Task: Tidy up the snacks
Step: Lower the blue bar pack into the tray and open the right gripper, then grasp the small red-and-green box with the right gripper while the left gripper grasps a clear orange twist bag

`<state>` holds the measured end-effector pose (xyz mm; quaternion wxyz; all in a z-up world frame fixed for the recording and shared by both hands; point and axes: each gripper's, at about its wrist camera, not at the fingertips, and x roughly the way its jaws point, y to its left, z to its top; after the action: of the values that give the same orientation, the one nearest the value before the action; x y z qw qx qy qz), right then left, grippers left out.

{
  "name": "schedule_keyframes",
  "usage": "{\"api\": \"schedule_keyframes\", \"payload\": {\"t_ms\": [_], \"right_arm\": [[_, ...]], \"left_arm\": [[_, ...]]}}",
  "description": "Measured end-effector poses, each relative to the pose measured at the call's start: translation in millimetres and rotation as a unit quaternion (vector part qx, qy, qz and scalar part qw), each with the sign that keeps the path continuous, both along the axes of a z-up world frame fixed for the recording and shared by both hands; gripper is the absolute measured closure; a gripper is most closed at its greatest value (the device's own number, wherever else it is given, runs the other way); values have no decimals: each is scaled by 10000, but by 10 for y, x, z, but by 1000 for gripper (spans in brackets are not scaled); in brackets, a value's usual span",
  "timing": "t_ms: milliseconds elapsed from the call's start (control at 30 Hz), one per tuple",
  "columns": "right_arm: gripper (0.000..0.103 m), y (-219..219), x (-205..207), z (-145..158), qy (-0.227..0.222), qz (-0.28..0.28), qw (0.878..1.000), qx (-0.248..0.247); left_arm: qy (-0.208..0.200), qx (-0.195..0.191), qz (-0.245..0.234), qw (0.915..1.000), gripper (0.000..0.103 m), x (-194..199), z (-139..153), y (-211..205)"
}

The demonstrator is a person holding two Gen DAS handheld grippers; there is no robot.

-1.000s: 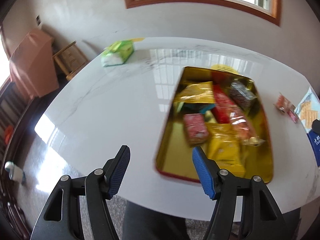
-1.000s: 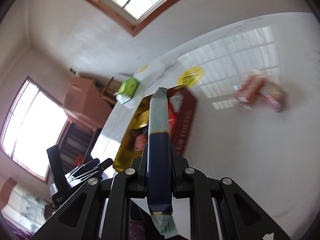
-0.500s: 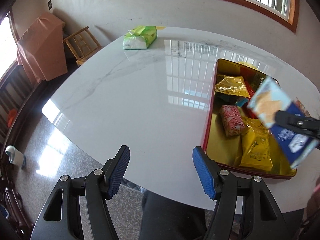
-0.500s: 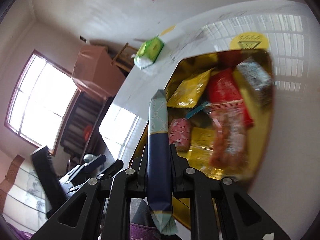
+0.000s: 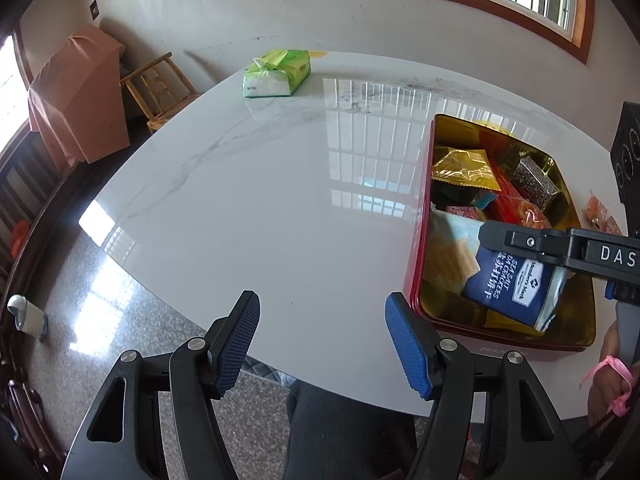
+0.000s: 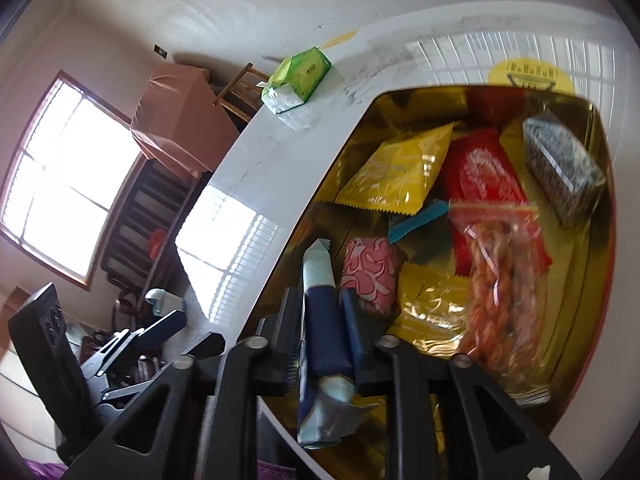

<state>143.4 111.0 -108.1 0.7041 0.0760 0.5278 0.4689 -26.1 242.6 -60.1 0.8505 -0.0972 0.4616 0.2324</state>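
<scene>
Your right gripper [image 6: 320, 320] clamps the cracker packet [image 5: 508, 284] over the tin [image 5: 416, 240] (left gripper [image 5: 320, 340] wide open, empty); letting go early could tip it onto the rim

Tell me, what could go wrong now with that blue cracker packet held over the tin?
The right gripper holds the sea salt cracker packet on edge above the gold-lined tin, near its table-side wall. Let go here, it might lean on that wall or tip out. It could also land on the pink wrapped snack and yellow packet and sit unevenly. The left gripper hangs open, too far to steady anything.
</scene>
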Motion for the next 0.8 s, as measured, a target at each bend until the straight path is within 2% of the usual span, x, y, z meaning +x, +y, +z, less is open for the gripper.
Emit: {"api": "schedule_keyframes", "payload": {"t_ms": [33,233,400,533,633,767,800], "right_arm": [[63,-11,0,11,-42,-13,10000,-1],[62,-271,-5,184,-414,-248,9985,246],[59,-808,-2,295,-798,-748,9935,301],[55,-1417,18,312,-1414,-1330,9806,-254],[52,-1937,149,270,-1867,-1836,9598,-1010],[52,-2312,423,186,-2062,-1984,9447,-1600],[52,-2345,486,167,-2044,-1938,9452,-1649]], "left_arm": [[7,-8,-7,10000,37,3,-3,-7],[22,32,-105,9999,37,22,0,-87],[35,50,-265,9996,37,58,24,-190],[2,182,-601,9980,37,133,96,-374],[-38,225,-851,9961,37,203,150,-520],[-14,149,-1136,9934,37,336,178,-723],[10,135,-1204,9926,37,377,182,-777]]}}
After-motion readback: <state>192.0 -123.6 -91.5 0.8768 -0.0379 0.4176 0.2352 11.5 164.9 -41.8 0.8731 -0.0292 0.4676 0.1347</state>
